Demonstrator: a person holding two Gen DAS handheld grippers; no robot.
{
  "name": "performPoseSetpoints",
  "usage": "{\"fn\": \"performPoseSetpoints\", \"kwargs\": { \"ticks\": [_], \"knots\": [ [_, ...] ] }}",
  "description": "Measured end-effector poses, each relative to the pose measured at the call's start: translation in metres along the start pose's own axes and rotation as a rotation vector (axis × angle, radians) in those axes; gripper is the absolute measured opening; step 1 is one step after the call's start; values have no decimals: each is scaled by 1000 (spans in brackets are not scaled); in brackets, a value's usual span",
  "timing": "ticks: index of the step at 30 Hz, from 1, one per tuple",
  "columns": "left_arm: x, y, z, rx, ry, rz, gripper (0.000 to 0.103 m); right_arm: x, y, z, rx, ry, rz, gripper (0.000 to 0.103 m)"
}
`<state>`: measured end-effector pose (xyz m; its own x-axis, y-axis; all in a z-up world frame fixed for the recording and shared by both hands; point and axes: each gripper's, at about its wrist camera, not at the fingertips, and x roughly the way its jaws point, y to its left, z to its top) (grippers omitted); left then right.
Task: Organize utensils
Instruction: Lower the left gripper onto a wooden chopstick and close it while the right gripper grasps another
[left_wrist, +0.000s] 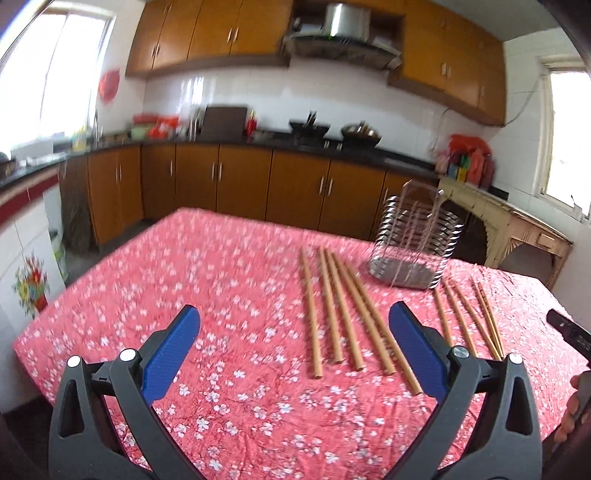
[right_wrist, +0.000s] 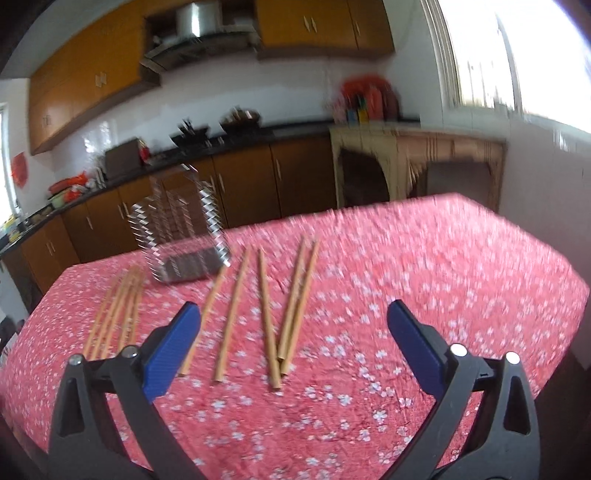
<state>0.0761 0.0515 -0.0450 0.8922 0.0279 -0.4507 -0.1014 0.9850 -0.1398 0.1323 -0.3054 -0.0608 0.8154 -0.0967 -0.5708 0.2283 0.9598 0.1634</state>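
Left tool (left_wrist: 294, 321) frame: we see two black plastic arms, each with a triangular cut-out near its base.
Left tool pads: we see long blue ribbed fingers (left_wrist: 168, 354), slanted and rounded at the tip.
Left tool fasteners: we see round silver pins on top of each arm, two per side.
Right tool (right_wrist: 293, 321) frame: we see the same black arms with triangular cut-outs.
Right tool pads: we see blue textured fingers (right_wrist: 415, 347) of matching shape.
Right tool fasteners: we see paired silver pins on both arms.
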Motion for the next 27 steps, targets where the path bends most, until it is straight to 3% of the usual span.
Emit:
{"fn": "performPoseSetpoints", "kwargs": {
  "ticks": [3,7,11,14,19,22,26,27],
  "knots": [
    [21,7,3,-17,96,-5,101,41,-9,9,36,149,20,60],
    [44,9,2,-16,199,-35,101,82,-12,11,45,257,28,38],
    [53,13,2,-22,240,-53,101,112,-11,12,83,343,50,31],
    [61,18,5,-6,272,-25,101,123,-10,14,84,367,54,30],
    [69,18,6,7,293,-12,101,136,-6,16,61,372,23,20],
    [76,18,6,13,308,-4,100,135,-6,15,43,362,18,20],
    [86,17,2,20,335,0,88,133,-3,13,9,345,-1,14],
    [88,17,2,21,346,-2,85,133,-5,13,6,340,-14,8]
  ]
}}
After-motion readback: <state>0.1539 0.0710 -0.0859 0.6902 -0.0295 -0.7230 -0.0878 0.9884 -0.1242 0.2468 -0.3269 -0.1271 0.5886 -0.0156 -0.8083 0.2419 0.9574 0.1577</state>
